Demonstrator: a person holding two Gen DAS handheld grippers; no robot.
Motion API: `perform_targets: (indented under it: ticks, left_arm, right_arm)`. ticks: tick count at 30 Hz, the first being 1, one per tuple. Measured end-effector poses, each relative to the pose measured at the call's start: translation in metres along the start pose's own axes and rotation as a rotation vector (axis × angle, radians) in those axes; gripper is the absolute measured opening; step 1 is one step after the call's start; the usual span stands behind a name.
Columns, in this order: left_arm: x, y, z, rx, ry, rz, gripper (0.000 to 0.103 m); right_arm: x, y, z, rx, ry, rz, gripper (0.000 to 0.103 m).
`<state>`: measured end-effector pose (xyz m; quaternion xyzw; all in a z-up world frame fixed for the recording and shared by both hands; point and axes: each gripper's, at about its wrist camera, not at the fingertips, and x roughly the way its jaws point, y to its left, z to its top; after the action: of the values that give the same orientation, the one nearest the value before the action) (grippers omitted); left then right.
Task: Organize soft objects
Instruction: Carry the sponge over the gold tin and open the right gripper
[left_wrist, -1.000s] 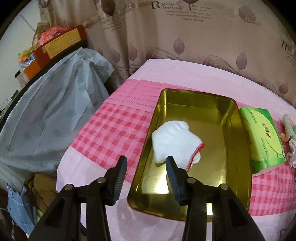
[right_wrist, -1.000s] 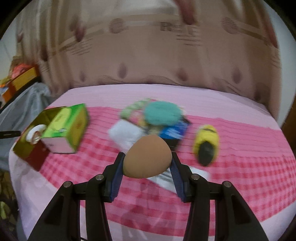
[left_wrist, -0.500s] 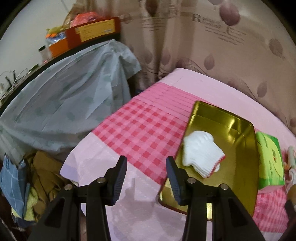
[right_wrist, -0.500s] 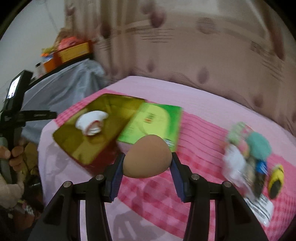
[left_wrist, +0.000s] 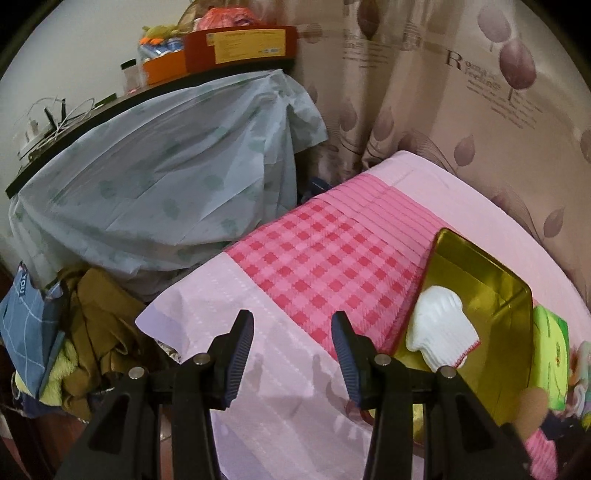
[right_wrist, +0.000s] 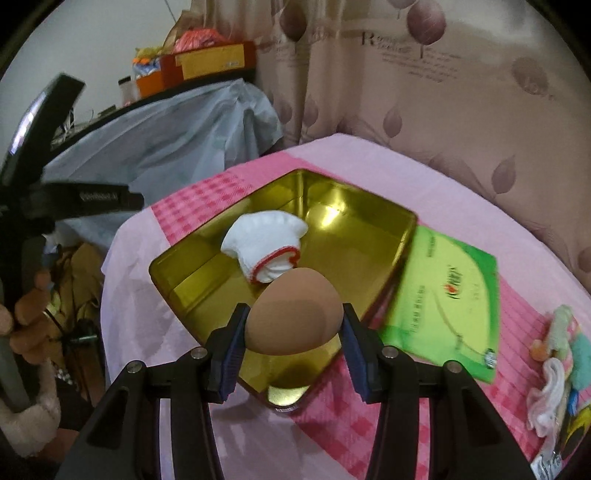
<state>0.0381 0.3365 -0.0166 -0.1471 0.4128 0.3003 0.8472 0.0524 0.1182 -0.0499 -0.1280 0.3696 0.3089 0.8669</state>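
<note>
A gold metal tin (right_wrist: 373, 236) stands open on the pink checked bedspread, and shows in the left wrist view (left_wrist: 480, 273) too. A white glove with a red cuff (right_wrist: 266, 240) lies inside it, seen in the left wrist view (left_wrist: 439, 332) as well. My right gripper (right_wrist: 293, 328) is shut on a brown egg-shaped sponge (right_wrist: 295, 314) and holds it over the tin's near corner. My left gripper (left_wrist: 291, 343) is open and empty, above the bed's left edge, left of the tin.
A green tissue pack (right_wrist: 450, 295) lies right of the tin. Several small soft items (right_wrist: 557, 354) lie at the far right. A covered shelf (left_wrist: 155, 177) and a heap of clothes (left_wrist: 92, 332) stand left of the bed. A curtain (left_wrist: 461, 92) hangs behind.
My right gripper has swung left with the sponge, from over the bed to over the tin. My left gripper has drawn back to the left, away from the tin.
</note>
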Motion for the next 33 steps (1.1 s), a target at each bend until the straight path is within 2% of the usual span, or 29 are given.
perform_targets:
  ticks: [4,16,27,33]
  left_arm:
    - [0.003,0.003,0.0,-0.015,0.011,0.007,0.045]
    - [0.005,0.0,-0.001,0.001,0.023,0.005,0.045]
    - [0.006,-0.006,-0.002,0.02,0.02,0.003,0.045]
    - [0.006,-0.009,-0.002,0.034,0.013,-0.002,0.045]
  right_arm:
    - [0.018,0.006,0.001,-0.015,0.034,0.0,0.045]
    - [0.037,0.008,-0.003,-0.031,0.079,-0.012,0.047]
    - [0.038,0.008,-0.006,-0.024,0.08,-0.021,0.049]
    - [0.033,0.008,-0.006,-0.02,0.065,-0.017,0.056]
